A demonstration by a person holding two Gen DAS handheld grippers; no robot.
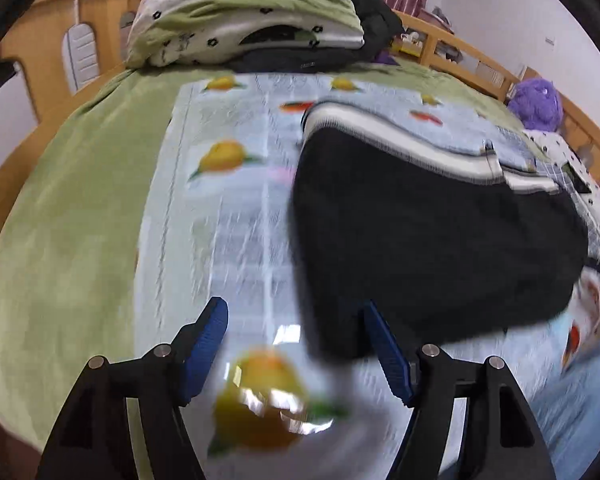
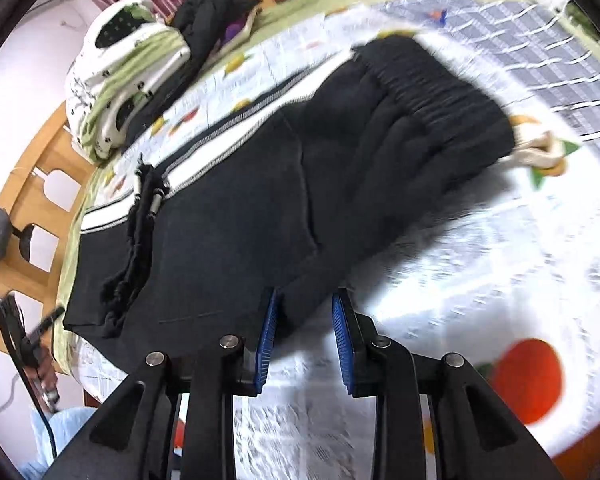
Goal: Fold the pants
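Left wrist view: the left gripper (image 1: 294, 344) stands wide open with nothing pinched, its right blue pad just at the near corner of the black pants (image 1: 432, 240), which spread away to the right and farther back over the fruit-print quilt (image 1: 220, 208). Beyond lie folded bedding (image 1: 244, 20) and a wooden bed rail (image 1: 460, 52).

Right wrist view: the right gripper (image 2: 304, 336) is narrowly parted, the pants' near edge reaching between the pads without being clamped. The garment stretches far and left, its drawstring (image 2: 140, 240) lying on top.
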